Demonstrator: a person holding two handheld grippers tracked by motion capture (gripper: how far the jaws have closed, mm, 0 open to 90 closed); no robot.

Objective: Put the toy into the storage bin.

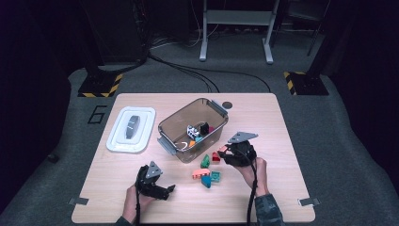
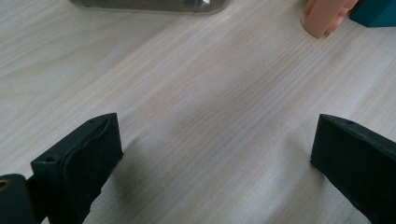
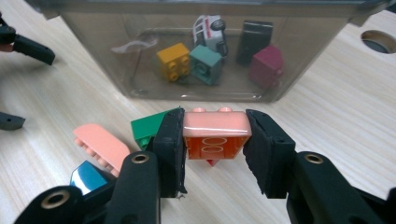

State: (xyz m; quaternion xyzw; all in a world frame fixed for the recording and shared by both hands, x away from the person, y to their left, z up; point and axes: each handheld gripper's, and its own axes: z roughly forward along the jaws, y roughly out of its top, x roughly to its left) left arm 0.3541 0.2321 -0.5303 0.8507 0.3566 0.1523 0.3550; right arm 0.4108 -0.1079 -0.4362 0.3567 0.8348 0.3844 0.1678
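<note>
While open, bin [image 1: 175, 123] w/ yellow, teal bricks [image 3: 174, 61].

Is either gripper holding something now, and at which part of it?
The right gripper holds an orange brick, jaws pressed on its two opposite short ends. The left gripper is open over bare table, holding nothing.
</note>
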